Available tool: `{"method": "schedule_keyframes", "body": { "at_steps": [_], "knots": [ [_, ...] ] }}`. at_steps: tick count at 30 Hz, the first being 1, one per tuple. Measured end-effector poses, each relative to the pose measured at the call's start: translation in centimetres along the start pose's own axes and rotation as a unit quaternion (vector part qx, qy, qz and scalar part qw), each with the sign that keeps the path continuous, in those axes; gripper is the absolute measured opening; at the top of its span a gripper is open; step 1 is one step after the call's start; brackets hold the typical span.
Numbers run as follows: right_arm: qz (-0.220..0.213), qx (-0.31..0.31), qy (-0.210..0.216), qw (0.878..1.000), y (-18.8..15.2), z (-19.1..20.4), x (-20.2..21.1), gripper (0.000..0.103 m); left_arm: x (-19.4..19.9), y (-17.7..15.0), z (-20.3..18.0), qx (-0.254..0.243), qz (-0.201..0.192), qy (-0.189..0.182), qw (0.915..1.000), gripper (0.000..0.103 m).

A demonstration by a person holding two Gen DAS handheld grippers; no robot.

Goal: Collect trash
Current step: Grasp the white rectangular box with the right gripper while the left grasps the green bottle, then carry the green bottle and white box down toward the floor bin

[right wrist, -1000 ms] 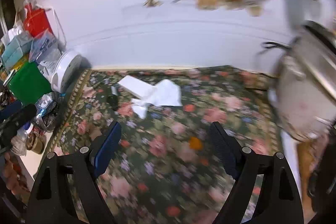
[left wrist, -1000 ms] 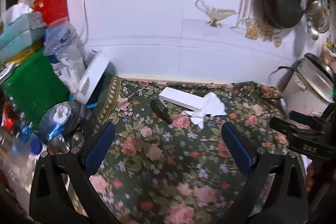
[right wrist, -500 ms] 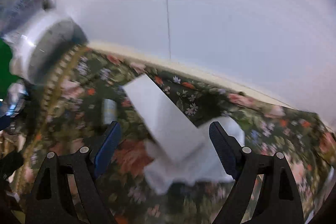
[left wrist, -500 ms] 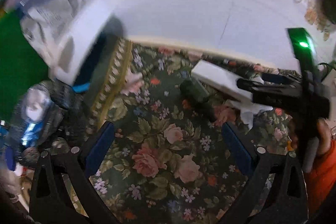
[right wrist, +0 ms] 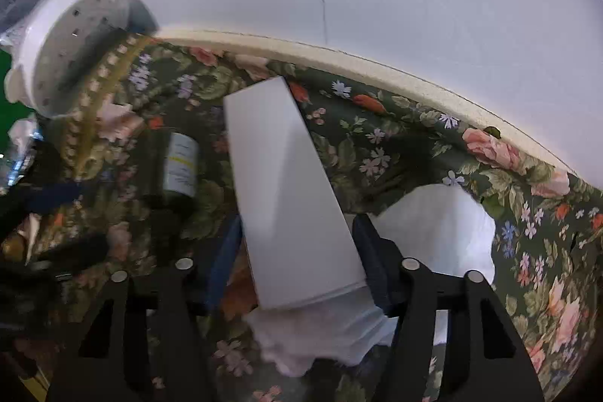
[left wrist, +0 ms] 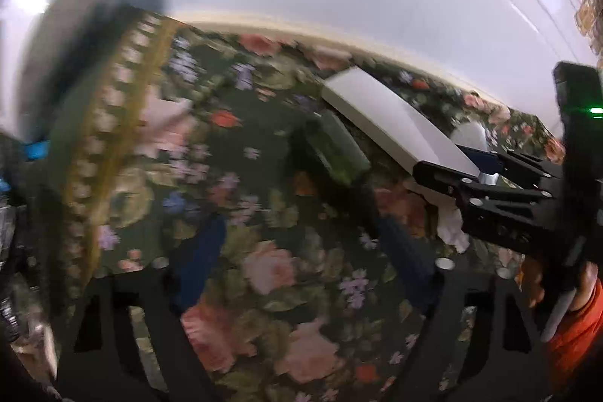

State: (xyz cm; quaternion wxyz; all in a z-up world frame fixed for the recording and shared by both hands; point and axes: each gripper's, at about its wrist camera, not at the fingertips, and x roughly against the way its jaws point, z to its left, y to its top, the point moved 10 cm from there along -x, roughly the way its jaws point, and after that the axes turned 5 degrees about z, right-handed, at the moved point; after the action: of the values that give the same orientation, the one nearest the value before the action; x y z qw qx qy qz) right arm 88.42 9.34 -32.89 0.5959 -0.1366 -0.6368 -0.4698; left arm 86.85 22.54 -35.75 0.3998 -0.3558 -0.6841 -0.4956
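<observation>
Both grippers are lowered over the floral cloth [right wrist: 395, 138]. Right gripper [right wrist: 297, 259]: its jaws are closing, the near end of the white box [right wrist: 282, 183] is seen between them, and firm contact cannot be told. Crumpled tissue [right wrist: 433, 232] lies under and right of the box. Left gripper [left wrist: 301, 251]: its jaws are closing with only cloth between them. Beyond it, a dark green bottle [left wrist: 335, 149] lies just left of the box.

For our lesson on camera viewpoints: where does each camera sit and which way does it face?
Left wrist: on the left tool, angled down at the floral cloth; shows the right tool, a hand.
Right wrist: on the right tool, straddling the white box.
Shared: white box, dark bottle, tissue.
</observation>
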Motion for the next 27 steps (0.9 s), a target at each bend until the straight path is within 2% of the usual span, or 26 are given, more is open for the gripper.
{"method": "schedule_keyframes", "body": {
  "at_steps": [2, 6, 12, 17, 20, 23, 24, 27],
  "knots": [
    [-0.007, -0.002, 0.003, 1.000, -0.5, 0.4, 1.1, 0.048, -0.7, 0.0, -0.7, -0.004, 0.005, -0.012, 0.9999, 0.074],
    [-0.033, -0.009, -0.026, 0.999, -1.2, 0.0, 4.1, 0.048, -1.9, 0.0, -2.5, -0.020, 0.010, -0.017, 0.9996, 0.064],
    [-0.065, -0.055, -0.045, 0.995, -1.6, -2.5, 7.5, 0.048, -3.3, 2.0, -2.4, 0.009, 0.000, 0.001, 1.0000, 0.064],
    [-0.083, -0.096, -0.061, 0.990, -3.4, -3.9, 10.0, 0.048, -4.6, 4.1, -1.6, 0.030, -0.003, 0.029, 0.9991, 0.064],
    [-0.085, -0.120, -0.064, 0.987, -4.6, -4.6, 10.9, 0.048, -5.0, 4.7, -1.3, 0.032, -0.006, 0.036, 0.9988, 0.053],
    [-0.086, -0.136, -0.070, 0.984, -5.9, -5.2, 11.6, 0.048, -4.8, 4.9, -1.7, 0.028, -0.016, 0.042, 0.9986, 0.049],
    [-0.086, -0.139, -0.073, 0.984, -6.3, -5.4, 11.7, 0.048, -4.4, 4.7, -1.9, 0.023, -0.017, 0.041, 0.9987, 0.043],
    [-0.088, -0.152, -0.074, 0.982, -7.6, -5.7, 12.6, 0.048, -2.8, 3.5, -2.8, 0.001, -0.018, 0.040, 0.9990, 0.041]
  ]
}}
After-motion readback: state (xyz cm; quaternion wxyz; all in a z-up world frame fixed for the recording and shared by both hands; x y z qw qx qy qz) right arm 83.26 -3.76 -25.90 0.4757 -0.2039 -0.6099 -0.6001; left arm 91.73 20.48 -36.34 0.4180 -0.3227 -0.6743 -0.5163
